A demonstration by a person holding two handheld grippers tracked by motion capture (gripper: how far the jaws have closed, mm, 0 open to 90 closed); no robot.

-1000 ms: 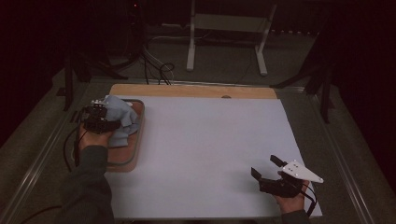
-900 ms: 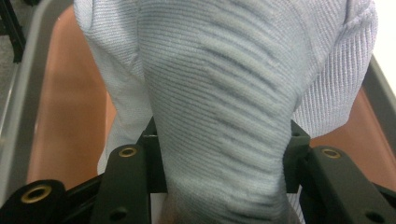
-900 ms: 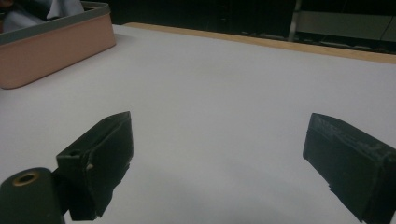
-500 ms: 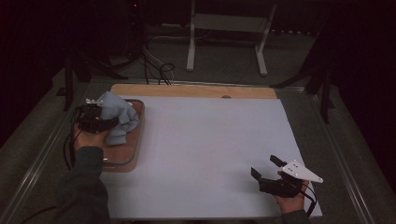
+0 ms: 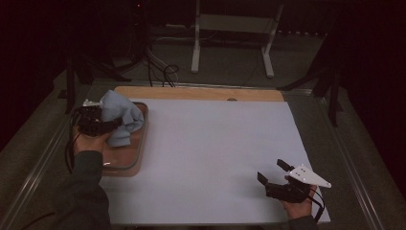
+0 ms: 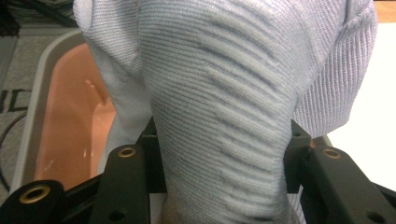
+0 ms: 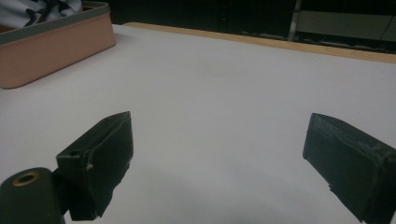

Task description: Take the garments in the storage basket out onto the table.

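L gripper (image 5: 114, 125) jaws clenched on a bunched light-blue knit cloth (image 5: 122, 120), held above the pink tray (image 5: 139, 143) at the tabletop's left edge. R gripper (image 5: 274, 173) near the front right corner, jaws released w/ nothing between.

The left claw (image 5: 115, 125) grips a blue cloth (image 5: 122, 120) above the tray (image 5: 139, 148); the right claw (image 5: 273, 172) rests open.

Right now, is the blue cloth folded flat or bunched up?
Bunched up: the blue cloth hangs crumpled from the left tool above the tray.
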